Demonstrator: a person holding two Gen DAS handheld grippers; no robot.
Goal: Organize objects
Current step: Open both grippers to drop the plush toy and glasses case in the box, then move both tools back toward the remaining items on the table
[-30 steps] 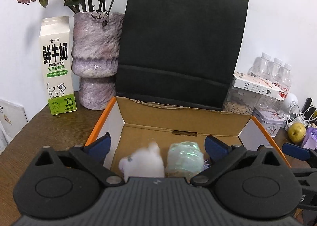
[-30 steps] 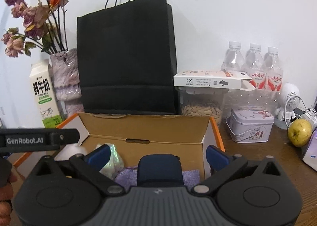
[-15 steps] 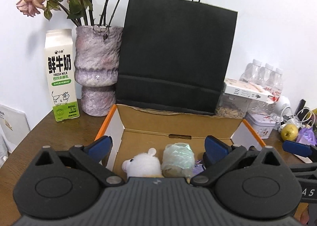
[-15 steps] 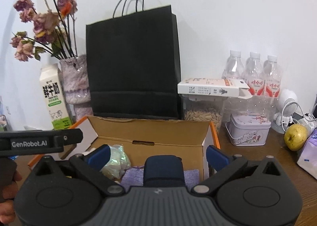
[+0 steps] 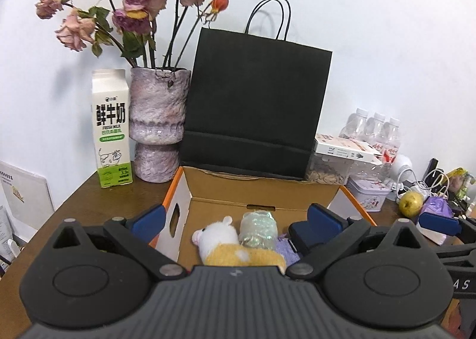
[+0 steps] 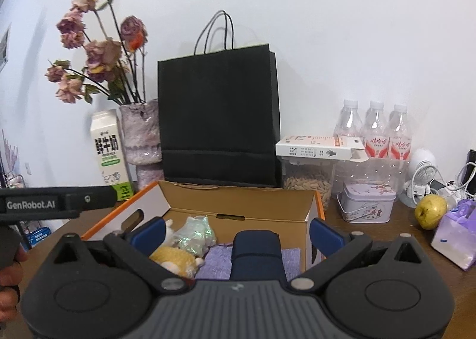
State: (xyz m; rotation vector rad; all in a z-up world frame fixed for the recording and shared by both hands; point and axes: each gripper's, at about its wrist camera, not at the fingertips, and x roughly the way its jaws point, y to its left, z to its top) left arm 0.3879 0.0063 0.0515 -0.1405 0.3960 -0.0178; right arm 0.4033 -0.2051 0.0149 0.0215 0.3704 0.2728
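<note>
Grippers, left [image 5: 235, 217] and right [image 6: 236, 230], gaped wide and empty above the open cardboard box [image 5: 261, 190], with a white-and-yellow plush toy [image 5: 220, 239] at six o'clock.

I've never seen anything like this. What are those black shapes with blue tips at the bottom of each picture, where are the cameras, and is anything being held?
Each picture comes from a camera on a hand-held two-finger tool; a person carries one in each hand. The black shapes are the tool's body and the blue tips are its fingers. The left gripper and right gripper both stand open and hold nothing. Below them a cardboard box on the wooden table contains a plush toy, a shiny wrapped bundle, a purple cloth and a dark blue case.
</note>
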